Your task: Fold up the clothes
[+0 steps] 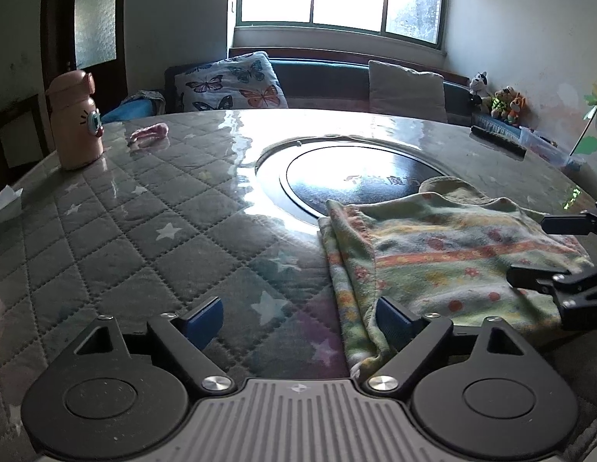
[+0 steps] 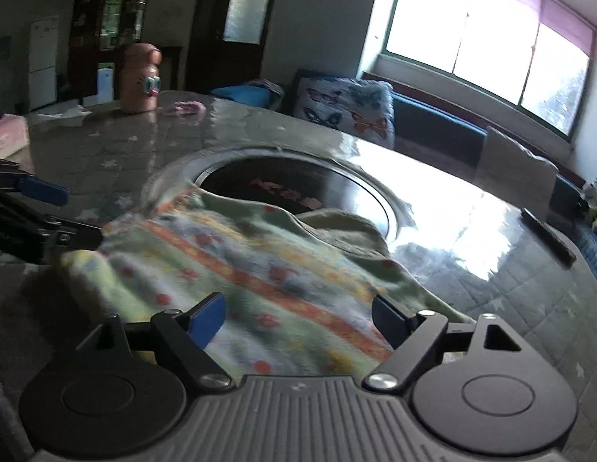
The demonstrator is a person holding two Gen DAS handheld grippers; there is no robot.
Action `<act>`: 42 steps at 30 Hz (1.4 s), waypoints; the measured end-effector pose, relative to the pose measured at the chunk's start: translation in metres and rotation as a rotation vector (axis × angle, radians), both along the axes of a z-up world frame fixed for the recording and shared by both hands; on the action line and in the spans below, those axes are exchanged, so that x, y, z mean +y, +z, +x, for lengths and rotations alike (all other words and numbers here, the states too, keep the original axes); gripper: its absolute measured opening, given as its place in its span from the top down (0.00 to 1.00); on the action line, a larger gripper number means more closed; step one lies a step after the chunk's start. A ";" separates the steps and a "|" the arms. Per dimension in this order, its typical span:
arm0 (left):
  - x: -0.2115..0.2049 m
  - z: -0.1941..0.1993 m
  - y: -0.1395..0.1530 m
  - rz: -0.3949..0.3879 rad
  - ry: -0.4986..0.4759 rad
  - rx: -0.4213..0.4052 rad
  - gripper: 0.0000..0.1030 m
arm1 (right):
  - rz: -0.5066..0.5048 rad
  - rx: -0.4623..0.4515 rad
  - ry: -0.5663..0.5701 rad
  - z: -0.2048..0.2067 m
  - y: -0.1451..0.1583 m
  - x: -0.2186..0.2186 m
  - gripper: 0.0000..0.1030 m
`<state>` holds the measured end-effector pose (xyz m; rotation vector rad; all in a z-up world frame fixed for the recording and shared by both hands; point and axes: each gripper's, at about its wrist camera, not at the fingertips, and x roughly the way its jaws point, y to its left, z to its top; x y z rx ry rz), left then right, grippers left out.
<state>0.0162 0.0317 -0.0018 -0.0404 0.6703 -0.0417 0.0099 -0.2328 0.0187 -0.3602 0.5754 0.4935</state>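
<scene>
We are looking across a round counter (image 1: 152, 238) under a quilted, star-printed cover with a glossy clear sheet on top, and a dark glass disc (image 1: 360, 184) is sitting in its middle. A small garment (image 1: 452, 258) in pale green with orange and blue printed bands is lying flat on the near side of the counter, its far edge lapping over the rim of the disc. Our left tool (image 1: 300, 321) is hanging low at the garment's left edge with its jaws spread wide; its right pad is touching the folded edge of the cloth while the left pad is standing over bare cover, so it is gripping nothing. Our right tool (image 2: 298, 321) is hovering over the garment's near part, jaws also wide apart, cloth showing between them but not pinched. A pink bottle (image 1: 76, 121) is standing upright far to the left, with a small pink item (image 1: 150, 133) lying near it.
</scene>
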 end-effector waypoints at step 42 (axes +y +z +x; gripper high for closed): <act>0.028 0.047 0.011 -0.494 0.021 0.189 0.36 | 0.047 -0.001 0.401 -0.055 0.027 0.078 0.96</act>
